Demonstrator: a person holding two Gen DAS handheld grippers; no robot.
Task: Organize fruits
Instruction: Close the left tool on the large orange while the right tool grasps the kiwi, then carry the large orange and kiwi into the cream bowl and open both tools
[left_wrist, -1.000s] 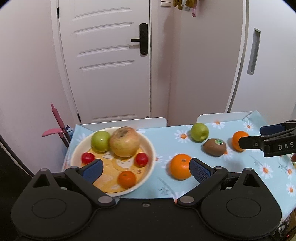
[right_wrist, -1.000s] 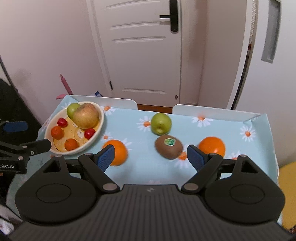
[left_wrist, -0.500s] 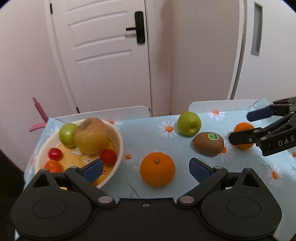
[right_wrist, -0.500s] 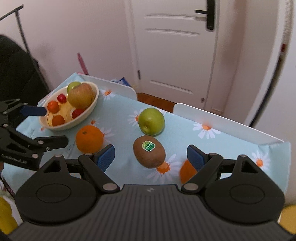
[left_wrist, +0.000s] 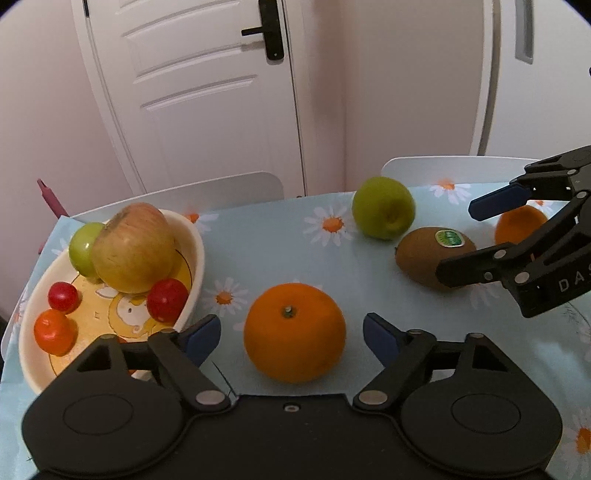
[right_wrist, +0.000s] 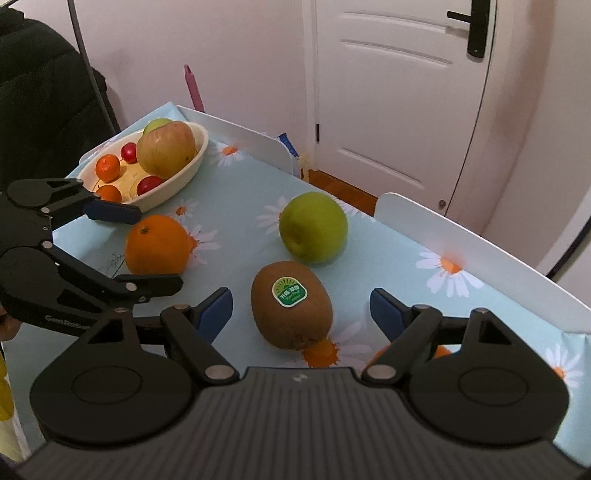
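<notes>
- Fingers of the left gripper (left_wrist: 291, 336) are spread wide, an orange (left_wrist: 294, 331) between the blue pads, untouched.
- Right gripper (right_wrist: 301, 308) fingers likewise spread, flanking a kiwi (right_wrist: 291, 304) without contact.
- Kiwi's green sticker (right_wrist: 289, 292) bears print too small to read.
- Right gripper's body reads "DAS" in the left view.
- Bowl (left_wrist: 192, 269) at 9 o'clock of the orange holds apples and small fruits.
- Green apple (right_wrist: 313, 232) sits at 12 o'clock of the kiwi.
</notes>
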